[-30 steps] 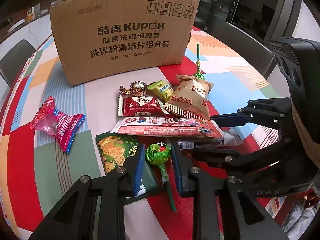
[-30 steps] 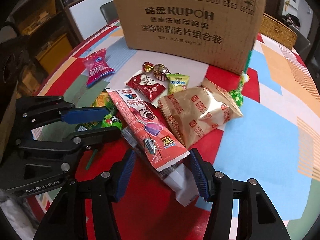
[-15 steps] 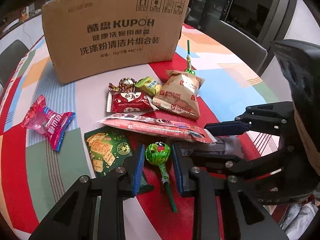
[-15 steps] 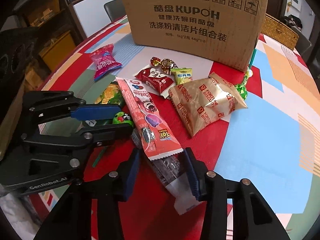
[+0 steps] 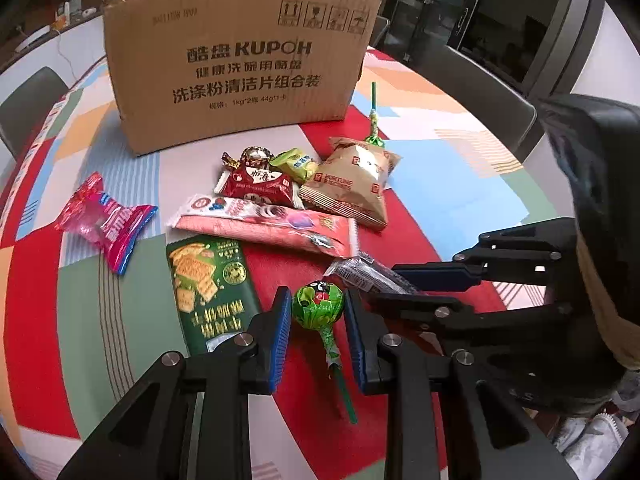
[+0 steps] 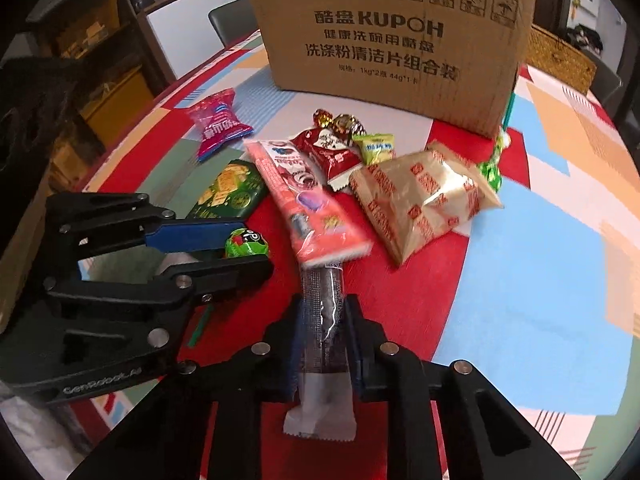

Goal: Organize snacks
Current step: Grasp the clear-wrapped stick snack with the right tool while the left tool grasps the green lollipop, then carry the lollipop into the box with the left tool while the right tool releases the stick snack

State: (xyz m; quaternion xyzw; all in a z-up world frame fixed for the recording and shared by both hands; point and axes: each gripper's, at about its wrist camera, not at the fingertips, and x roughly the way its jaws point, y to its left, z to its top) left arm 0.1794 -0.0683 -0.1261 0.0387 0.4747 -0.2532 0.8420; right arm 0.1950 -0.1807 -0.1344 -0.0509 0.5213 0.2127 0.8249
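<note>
Clear-wrapped dark snack bar (image 6: 325, 320) is clamped between right gripper (image 6: 323, 344) pads, green lollipop (image 5: 318, 301) nipped by left gripper (image 5: 318, 322) alongside; pick step done, judged next: lift both into cardboard box (image 6: 390, 40) beyond the remaining snacks.

Right jaws now clamped on clear-wrapped bar (image 6: 324, 320)

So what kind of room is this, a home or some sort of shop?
Most likely a home dining area: a round table under a patchwork-coloured cloth, dining chairs pulled up to it, and a shelving unit with bottles behind. Not certain, though.
</note>
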